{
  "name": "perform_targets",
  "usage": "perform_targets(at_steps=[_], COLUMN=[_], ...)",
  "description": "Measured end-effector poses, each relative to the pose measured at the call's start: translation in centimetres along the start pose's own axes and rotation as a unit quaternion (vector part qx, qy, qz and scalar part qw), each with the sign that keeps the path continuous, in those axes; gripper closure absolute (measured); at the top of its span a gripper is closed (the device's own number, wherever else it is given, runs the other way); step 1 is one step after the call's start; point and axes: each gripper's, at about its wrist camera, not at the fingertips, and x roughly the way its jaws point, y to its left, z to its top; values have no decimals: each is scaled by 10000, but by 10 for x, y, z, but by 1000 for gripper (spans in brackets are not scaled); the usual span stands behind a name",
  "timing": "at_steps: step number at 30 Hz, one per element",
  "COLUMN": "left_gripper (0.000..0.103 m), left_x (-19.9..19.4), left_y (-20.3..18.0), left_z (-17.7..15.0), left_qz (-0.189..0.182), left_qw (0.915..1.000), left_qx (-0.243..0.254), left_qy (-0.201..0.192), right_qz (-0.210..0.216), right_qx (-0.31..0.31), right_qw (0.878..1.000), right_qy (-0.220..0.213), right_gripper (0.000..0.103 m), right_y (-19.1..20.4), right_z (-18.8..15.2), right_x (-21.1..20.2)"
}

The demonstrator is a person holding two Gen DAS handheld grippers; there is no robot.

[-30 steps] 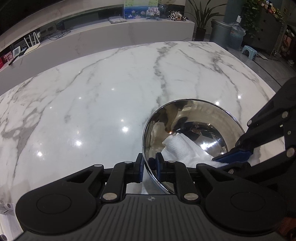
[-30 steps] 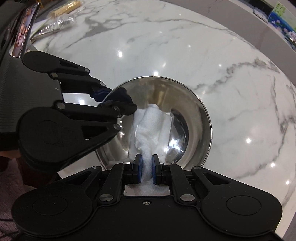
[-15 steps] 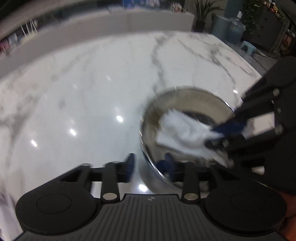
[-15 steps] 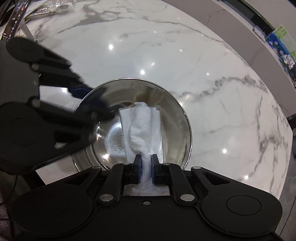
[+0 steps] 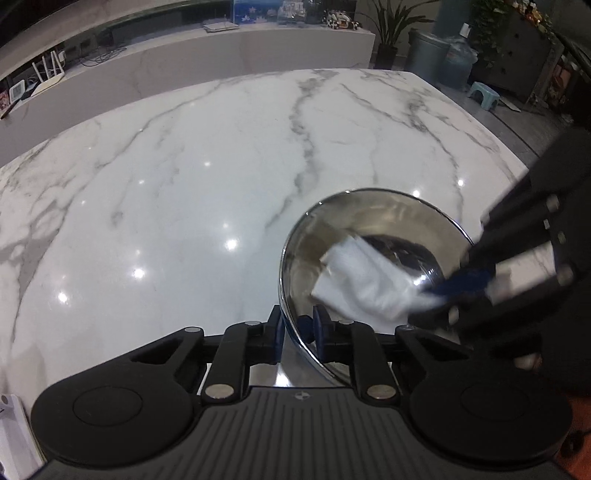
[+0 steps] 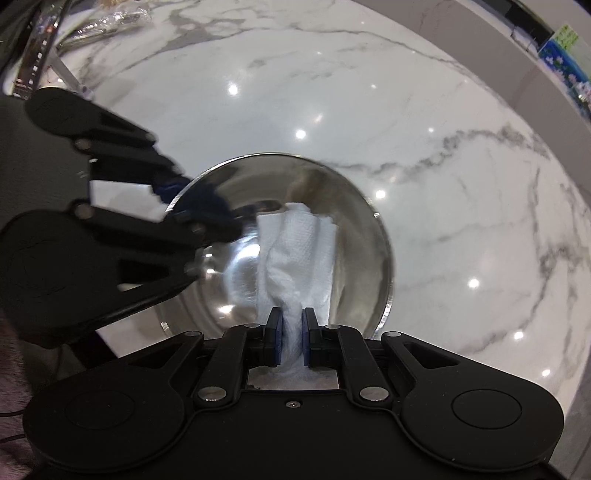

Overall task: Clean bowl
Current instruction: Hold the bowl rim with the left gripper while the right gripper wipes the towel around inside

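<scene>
Now — round steel bowl (image 5: 373, 206) | crumpled white paper towel (image 6: 295, 254) inside

marble table (image 5: 221, 177) | steel bowl (image 5: 369, 206) on it | plastic wrappers (image 6: 103, 26) at far edge

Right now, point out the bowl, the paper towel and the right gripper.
bowl (image 6: 373, 266): right wrist view, inner right wall.
paper towel (image 6: 299, 251): right wrist view, middle of the folded sheet.
right gripper (image 6: 292, 341): right wrist view, between its jaws, shut on the towel.

Left gripper (image 5: 298, 334) and right gripper (image 6: 292, 341) both have jaws clamped.
</scene>
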Motion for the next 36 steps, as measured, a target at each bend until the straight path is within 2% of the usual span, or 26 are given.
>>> perform_targets(at_steps=[2, 4, 8, 11, 14, 15, 17, 21, 24, 26, 29, 36], left_gripper=[89, 89, 89, 89, 89, 89, 88, 81, 70, 70, 76, 91], left_x=[1, 1, 0, 0, 0, 0, 0, 0, -5, -6, -10, -9], left_y=[0, 1, 0, 1, 0, 0, -1, -2, -3, -4, -5, -8], left_z=[1, 1, 1, 1, 2, 2, 2, -1, -7, -9, -11, -5], left_qz=[18, 4, 25, 12, 12, 0, 4, -116, -233, -274, -340, 29], left_qw=[10000, 10000, 10000, 10000, 10000, 10000, 9999, 9998, 9993, 9991, 9990, 9992], left_qx=[6, -27, 27, 30, 61, 77, 102, 41, 94, 130, 222, 394], left_qy=[-14, -18, -38, -36, -28, -18, 3, 186, 259, 286, 210, 6], right_qz=[393, 611, 694, 509, -111, -429, -779, -759, -622, -521, -447, -170], right_qx=[207, 314, 346, 187, -326, -582, -909, -936, -758, -637, -558, -342], right_qw=[9990, 9976, 9970, 9985, 9993, 9973, 9928, 9927, 9952, 9966, 9974, 9993], right_qy=[-58, -85, -21, 63, 116, 99, 55, 29, -23, -53, -80, -53], right_gripper=[95, 94, 94, 94, 95, 95, 95, 95, 95, 95, 95, 95], right_y=[-1, -2, -5, -3, 6, 10, 17, 17, 11, 8, 5, 2], right_z=[0, 1, 1, 1, 2, 2, 2, 0, 0, 0, -2, -7], right_x=[0, 1, 1, 0, -3, -4, -6, -6, -8, -9, -11, -12])
